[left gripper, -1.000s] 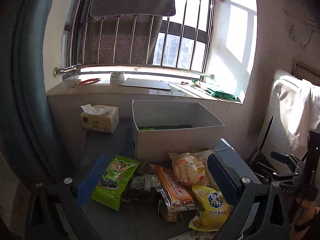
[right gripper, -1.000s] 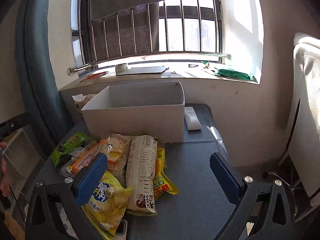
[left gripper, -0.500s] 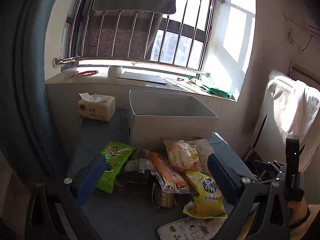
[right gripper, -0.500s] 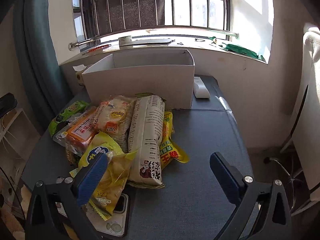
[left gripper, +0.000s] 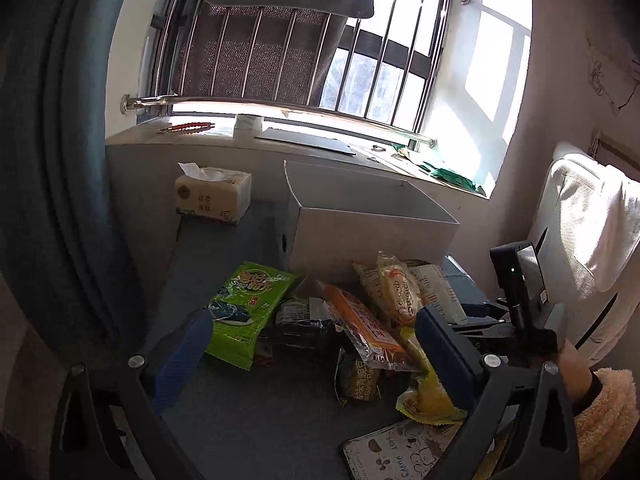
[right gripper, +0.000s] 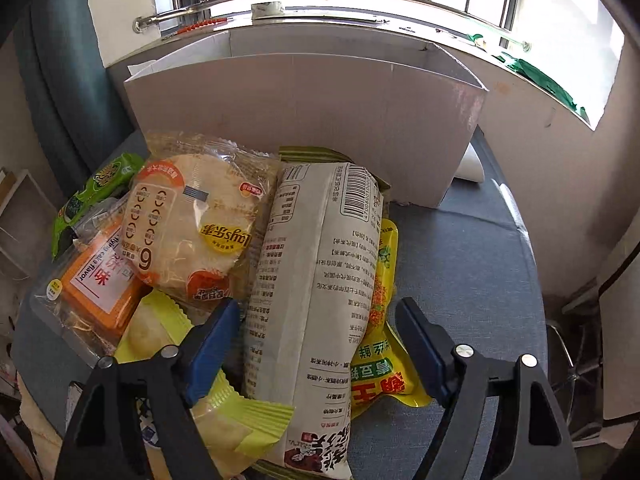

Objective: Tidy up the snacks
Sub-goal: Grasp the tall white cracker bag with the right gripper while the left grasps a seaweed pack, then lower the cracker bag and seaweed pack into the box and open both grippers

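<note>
The right gripper is straddling the long white packet lying lengthwise between its just-narrowing jaws, not yet pressing, in the pile before the box on the desk, while the left gripper is hovering wide open nearby.

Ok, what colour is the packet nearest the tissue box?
Bright green packet, clearest in the left wrist view.

Left gripper open above snack packets; white box behind; tissue pack beside it.
</note>
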